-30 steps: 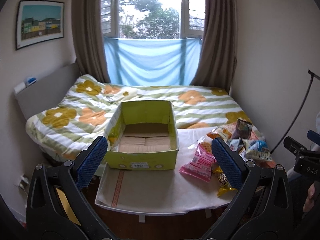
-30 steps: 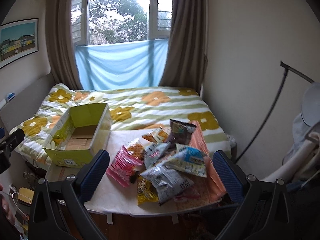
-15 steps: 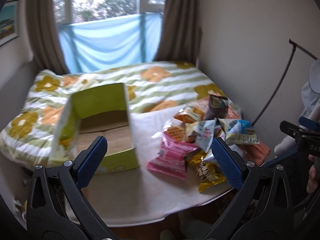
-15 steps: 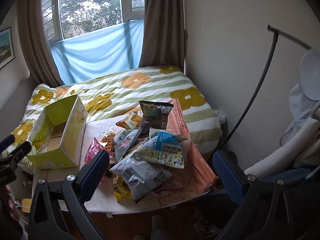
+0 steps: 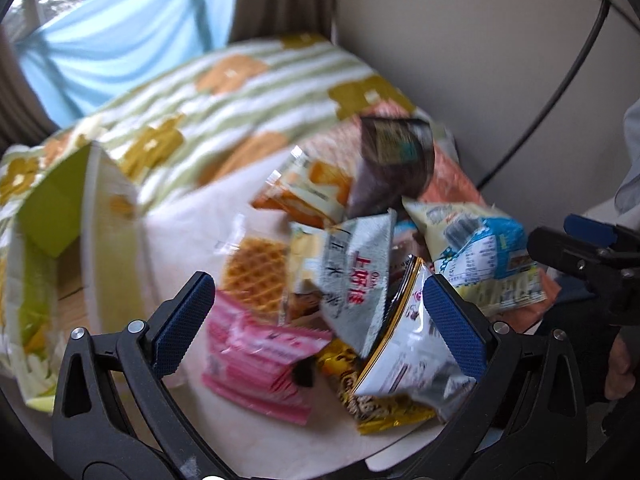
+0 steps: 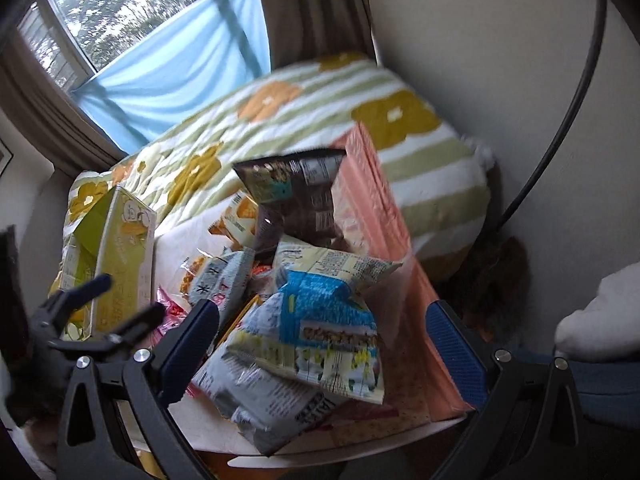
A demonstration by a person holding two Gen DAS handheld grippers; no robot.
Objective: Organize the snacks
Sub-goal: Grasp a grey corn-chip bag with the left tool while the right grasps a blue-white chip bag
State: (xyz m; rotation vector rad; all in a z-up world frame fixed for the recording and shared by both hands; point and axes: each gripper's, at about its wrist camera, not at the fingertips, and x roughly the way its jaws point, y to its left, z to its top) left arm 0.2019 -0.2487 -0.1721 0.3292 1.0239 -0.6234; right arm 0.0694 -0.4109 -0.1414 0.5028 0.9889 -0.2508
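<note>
Presently my left gripper stands wide apart over the snack pile, gripping nothing; my right gripper is likewise spread wide and empty above the same heap.

Only the left view shows the pink wafer pack, the waffle in clear wrap and the gold-edged packet at the near table edge. Only the right view shows the printed outer face of the yellow-green box, the salmon cloth running down the table's right side, and the window.

Both views are motion-blurred; package lettering is mostly unreadable. The blue-and-yellow bag lies on top of a grey bag and hides whatever is beneath. The dark brown bag stands at the back of the pile.

The box sits left of the snacks, open at the top. Its floor is partly cut off in the left view; I cannot tell its contents.
</note>
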